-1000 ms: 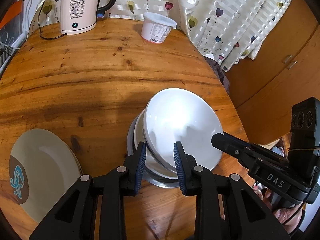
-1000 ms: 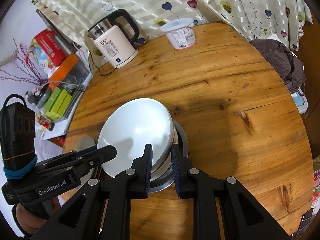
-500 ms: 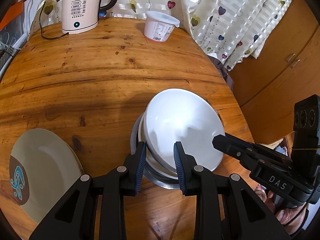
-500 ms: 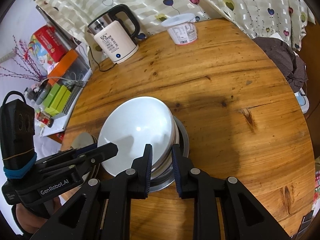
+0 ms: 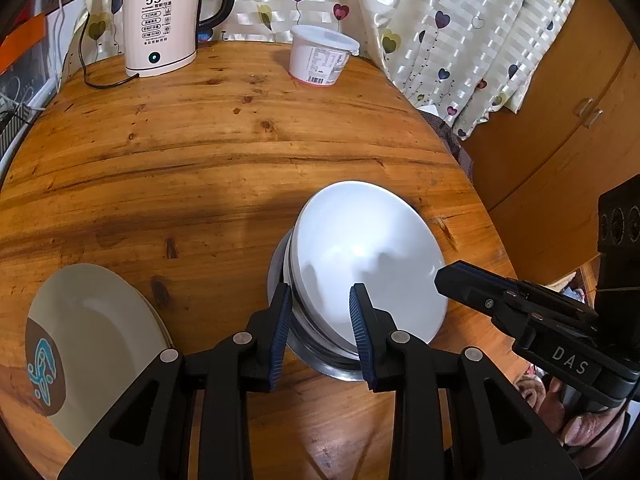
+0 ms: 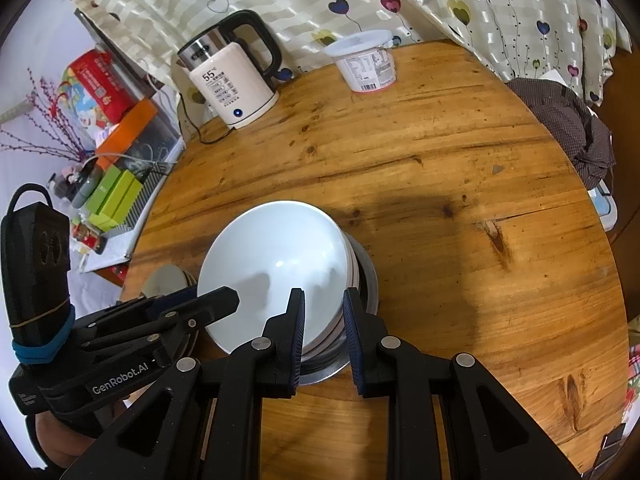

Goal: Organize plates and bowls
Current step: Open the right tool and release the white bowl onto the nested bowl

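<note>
Low centre of both wrist views, we see the white bowl tilted on a stack of white bowls nested in a steel bowl, all on the round wooden counter.

Left gripper: jaws narrow and straddling the near rim of the bowl stack, one blue pad outside the stack and one over the white bowl's inside. We cannot tell whether the pads actually press on the rim.

Right gripper: jaws narrow, set over the stack's rim on the opposite side, one pad inside the white bowl and one outside. We cannot tell contact here either. In the left wrist view, the right gripper's tip sits at the bowl's right edge, with a person's hand at lower right. In the right wrist view, the left gripper comes in from lower left, its tip at the bowl's left edge.

Lower left of the left wrist view: a cream plate with a brown and blue motif, flat on the counter, apart from the bowl stack.

Upper part of both views: a kettle with a cord and a lidded white tub at the far counter edge, well apart from the bowls. A heart-print curtain hangs behind them.
</note>
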Tool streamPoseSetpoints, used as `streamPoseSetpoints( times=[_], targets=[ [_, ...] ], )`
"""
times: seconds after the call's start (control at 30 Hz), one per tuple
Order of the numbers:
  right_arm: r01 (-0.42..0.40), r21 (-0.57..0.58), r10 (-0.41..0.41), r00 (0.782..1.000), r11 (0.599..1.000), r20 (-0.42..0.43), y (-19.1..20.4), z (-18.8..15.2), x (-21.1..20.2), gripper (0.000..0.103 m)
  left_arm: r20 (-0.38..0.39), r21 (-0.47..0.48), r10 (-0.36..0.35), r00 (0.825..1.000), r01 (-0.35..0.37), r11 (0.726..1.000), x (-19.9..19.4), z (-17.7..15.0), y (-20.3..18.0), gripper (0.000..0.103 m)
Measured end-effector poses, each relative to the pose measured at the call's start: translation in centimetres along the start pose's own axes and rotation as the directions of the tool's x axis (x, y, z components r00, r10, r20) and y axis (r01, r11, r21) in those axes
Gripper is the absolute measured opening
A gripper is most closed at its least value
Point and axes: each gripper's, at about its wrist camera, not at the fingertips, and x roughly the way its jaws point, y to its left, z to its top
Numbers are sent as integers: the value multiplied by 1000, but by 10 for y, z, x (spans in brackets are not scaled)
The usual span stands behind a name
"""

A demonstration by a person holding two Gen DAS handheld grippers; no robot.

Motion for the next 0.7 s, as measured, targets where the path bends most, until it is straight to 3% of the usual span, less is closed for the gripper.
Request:
streamPoseSetpoints(
  times=[0.27, 0.5, 0.7],
  targets=[
    [2, 2, -2, 1000, 1000, 3, 0, 1, -2, 21, 74, -49, -2, 997, 5, 999, -11, 4, 15, 31],
    [4, -9, -3, 1000, 1000, 6, -1, 1, -1, 18, 114, 6, -40, 993, 40, 999, -12, 9, 6, 31],
    [9, -17, -9, 1000, 1000, 9, -1, 2, -1, 18, 121, 24, -32, 992, 30, 999, -9, 10, 3, 31]
  ],
)
